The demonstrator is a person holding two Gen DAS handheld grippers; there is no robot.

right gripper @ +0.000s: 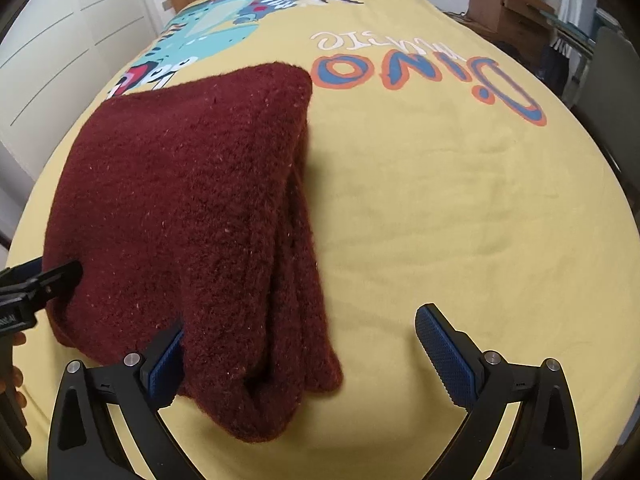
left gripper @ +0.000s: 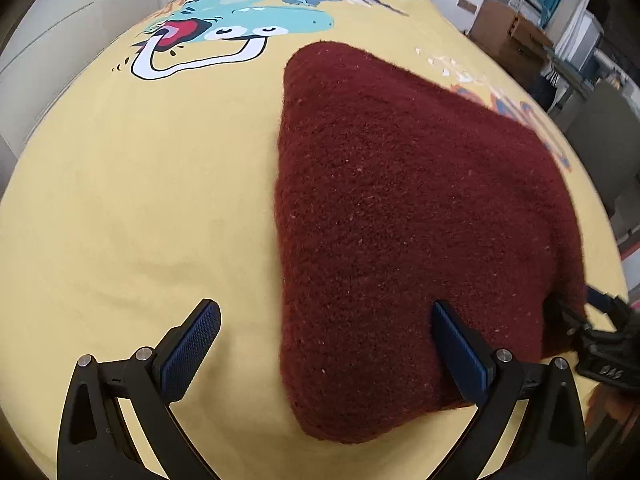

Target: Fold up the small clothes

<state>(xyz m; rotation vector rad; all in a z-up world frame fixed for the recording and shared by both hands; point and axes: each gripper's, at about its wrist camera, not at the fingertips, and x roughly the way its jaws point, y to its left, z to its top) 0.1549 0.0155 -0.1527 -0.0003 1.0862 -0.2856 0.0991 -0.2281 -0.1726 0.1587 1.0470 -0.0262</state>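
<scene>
A dark red knitted garment (left gripper: 400, 208) lies folded into a thick bundle on the yellow bed cover (left gripper: 140, 200). My left gripper (left gripper: 324, 340) is open, straddling the bundle's near left edge; its right finger rests over the knit, its left finger over bare cover. In the right wrist view the same garment (right gripper: 192, 208) shows stacked folds along its right side. My right gripper (right gripper: 300, 356) is open around the bundle's near right corner, with the left finger partly hidden behind the knit. Each gripper shows at the other view's edge (left gripper: 600, 344) (right gripper: 32, 292).
The bed cover carries a cartoon dinosaur print (left gripper: 240, 20) at the far end and "Dino" lettering (right gripper: 432, 72). White cupboards (right gripper: 48, 40) stand to the left. Cardboard boxes and shelves (left gripper: 512, 32) stand to the right of the bed.
</scene>
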